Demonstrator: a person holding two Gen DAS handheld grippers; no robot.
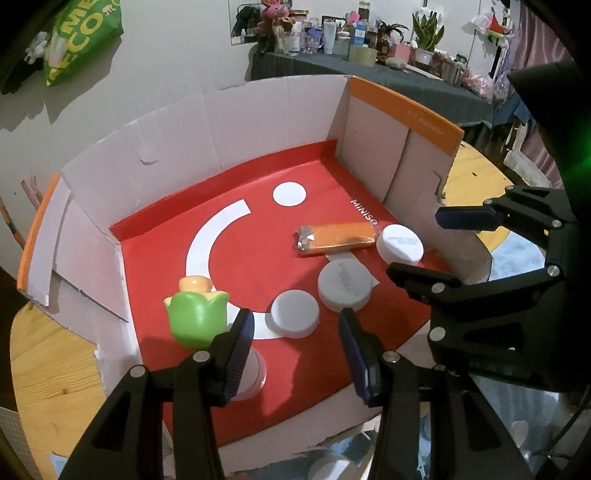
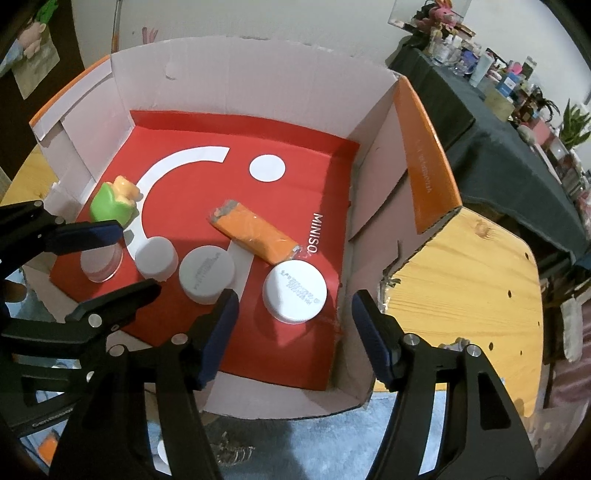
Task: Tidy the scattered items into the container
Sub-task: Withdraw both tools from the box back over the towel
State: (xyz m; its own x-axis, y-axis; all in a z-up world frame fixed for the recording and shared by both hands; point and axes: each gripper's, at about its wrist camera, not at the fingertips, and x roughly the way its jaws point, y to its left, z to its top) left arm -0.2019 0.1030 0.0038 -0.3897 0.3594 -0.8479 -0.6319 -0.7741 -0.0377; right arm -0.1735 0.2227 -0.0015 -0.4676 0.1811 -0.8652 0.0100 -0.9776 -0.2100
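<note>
White wall, cluttered dark-clothed side table, round wooden table, potted plant

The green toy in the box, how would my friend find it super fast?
Look in the cardboard box lined with red paper. Near its left wall, by the white curved stripe, sits the green toy. It's the only green thing, with a peach top; its neighbours are flat white lids.

The cardboard box sits on the desk. Inside it, three round lids lie in a row, the wrapped bar just behind them, the toy at the row's left end.
</note>
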